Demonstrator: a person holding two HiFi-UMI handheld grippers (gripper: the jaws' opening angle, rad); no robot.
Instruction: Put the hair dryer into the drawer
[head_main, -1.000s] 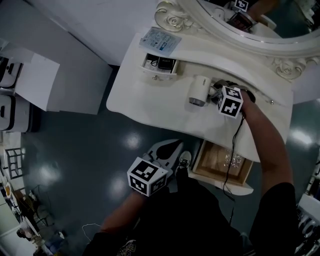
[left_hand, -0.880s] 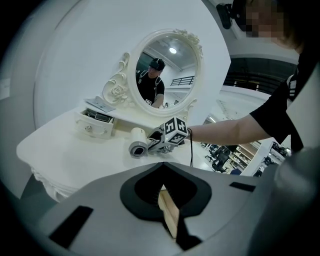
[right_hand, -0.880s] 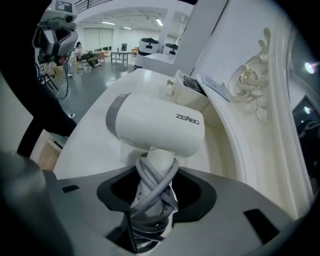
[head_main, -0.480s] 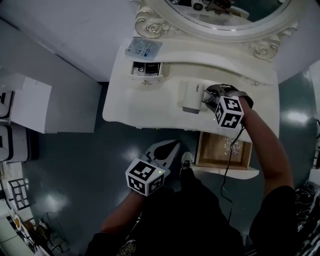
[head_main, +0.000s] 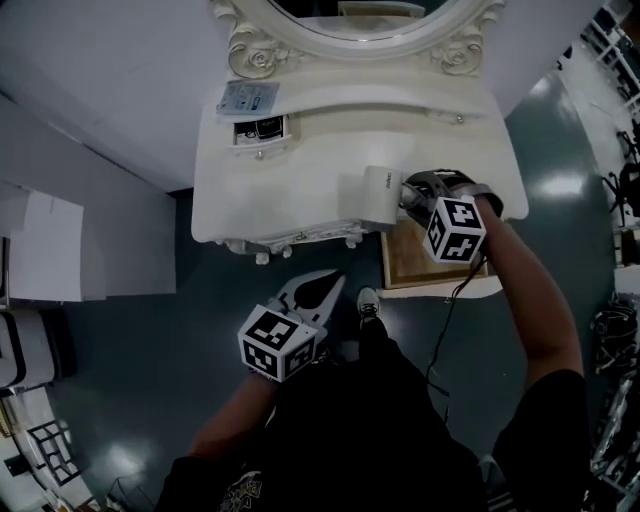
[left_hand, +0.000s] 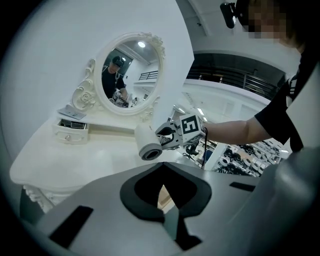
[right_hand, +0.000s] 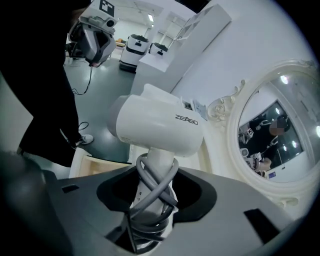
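Observation:
The white hair dryer (head_main: 380, 192) hangs above the vanity's front right corner, its nozzle pointing left. My right gripper (head_main: 412, 192) is shut on its handle, round which a grey cord is wound (right_hand: 152, 192); the dryer's body (right_hand: 160, 125) sits just above the jaws. Below it the wooden drawer (head_main: 412, 270) stands pulled out from the table's front, partly hidden by my arm. A dark cord (head_main: 443, 325) dangles past the drawer. My left gripper (head_main: 338, 278) hovers over the floor in front of the table, shut and holding nothing; it faces the hair dryer (left_hand: 149, 142).
The white vanity table (head_main: 300, 185) bears an oval mirror (head_main: 350, 30) at the back. A small open drawer box (head_main: 258, 128) with a blue-white packet (head_main: 245, 97) beside it stands at the back left. White cabinets (head_main: 50, 250) line the left; glossy dark floor lies in front.
The right gripper has lifted the hair dryer off the tabletop and carried it toward the front right corner, over the open drawer. The left gripper rose slightly.

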